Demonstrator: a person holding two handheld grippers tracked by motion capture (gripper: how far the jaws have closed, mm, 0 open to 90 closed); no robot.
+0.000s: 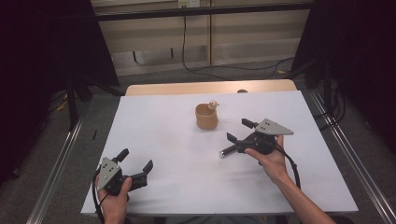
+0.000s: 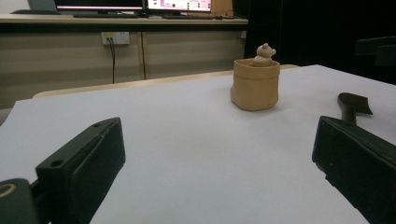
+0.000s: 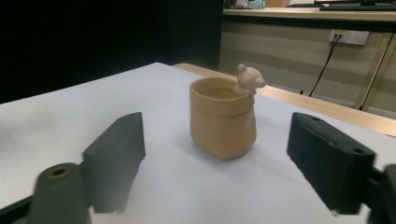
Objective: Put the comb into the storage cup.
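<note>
Right gripper view — tan cup [image 3: 223, 123] between open fingers [image 3: 116, 156].

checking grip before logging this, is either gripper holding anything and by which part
Nothing is held. The right gripper faces the tan pot, jaws open and short of it; the left gripper is open over bare table.

Dim room, soft shadows, blurred foreground.

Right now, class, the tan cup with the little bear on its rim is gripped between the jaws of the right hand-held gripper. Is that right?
Not quite. The tan cup with the bear stands free on the white table; the right hand-held gripper is open and short of it, as the high view shows.
</note>
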